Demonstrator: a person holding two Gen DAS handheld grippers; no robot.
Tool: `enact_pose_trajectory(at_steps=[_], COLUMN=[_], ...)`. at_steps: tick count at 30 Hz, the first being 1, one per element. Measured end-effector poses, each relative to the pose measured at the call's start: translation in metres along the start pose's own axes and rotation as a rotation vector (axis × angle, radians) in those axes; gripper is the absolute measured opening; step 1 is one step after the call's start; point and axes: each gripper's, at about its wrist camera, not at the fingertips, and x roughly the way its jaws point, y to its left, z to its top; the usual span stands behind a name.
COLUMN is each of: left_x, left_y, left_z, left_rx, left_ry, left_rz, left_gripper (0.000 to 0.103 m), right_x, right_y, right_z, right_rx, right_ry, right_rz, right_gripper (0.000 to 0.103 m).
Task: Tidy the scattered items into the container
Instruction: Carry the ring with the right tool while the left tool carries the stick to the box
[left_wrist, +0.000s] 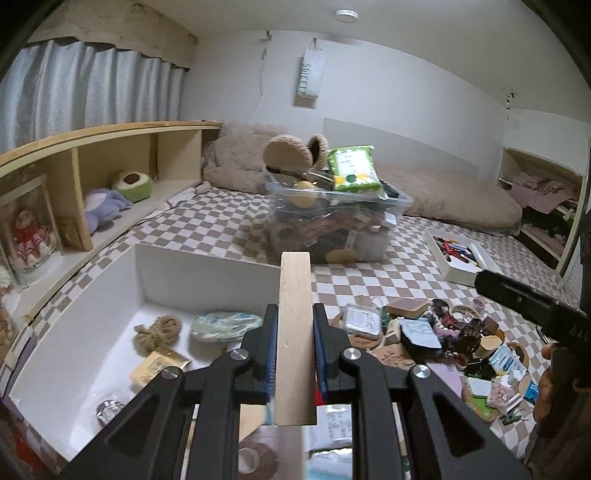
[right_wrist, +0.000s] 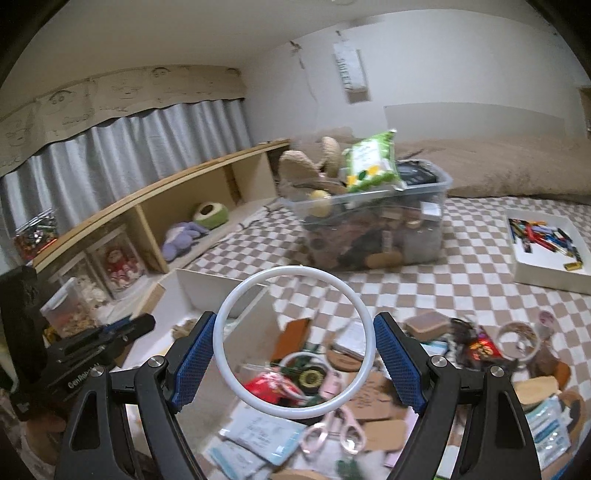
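My left gripper (left_wrist: 294, 308) is shut on a pale wooden strip (left_wrist: 295, 280) that stands upright between its blue pads, above the near right corner of the white open box (left_wrist: 207, 273). The box holds a rope knot (left_wrist: 159, 332), a blue-white packet (left_wrist: 225, 325) and a yellow packet (left_wrist: 155, 369). My right gripper (right_wrist: 295, 317) is shut on a white ring (right_wrist: 295, 270), both pads pressing its sides, held over the scattered pile (right_wrist: 332, 369) to the right of the white box (right_wrist: 207, 284). The pile (left_wrist: 436, 332) lies on the checkered cloth.
A clear plastic bin (left_wrist: 332, 221) crammed with things stands behind the box. At the right lies a white tray of pens (left_wrist: 458, 254). A wooden shelf (left_wrist: 110, 147) with plush toys runs along the left. A beige blanket (left_wrist: 443, 192) lies at the back.
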Motion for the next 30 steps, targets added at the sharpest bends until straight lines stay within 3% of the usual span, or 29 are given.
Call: enact_pose_trajectory(at_steps=[17,30], left_x=[-0.033,-0.019], left_y=[0.074,0.114], left_z=[-0.006,-0.008], left_rx=[-0.026,-0.095], left_ry=[0.009,0.073], left_rz=[0.074,0.009], left_gripper=[0.017,0.017], right_x=[0.04,0.075], right_y=[0.08,0.128], right_z=[-0.009,-0.02], right_rx=[-0.084,-0.178], right_ry=[0.086,0.194], right_rz=[0.152,0.249], right_gripper=[0.085,0.085])
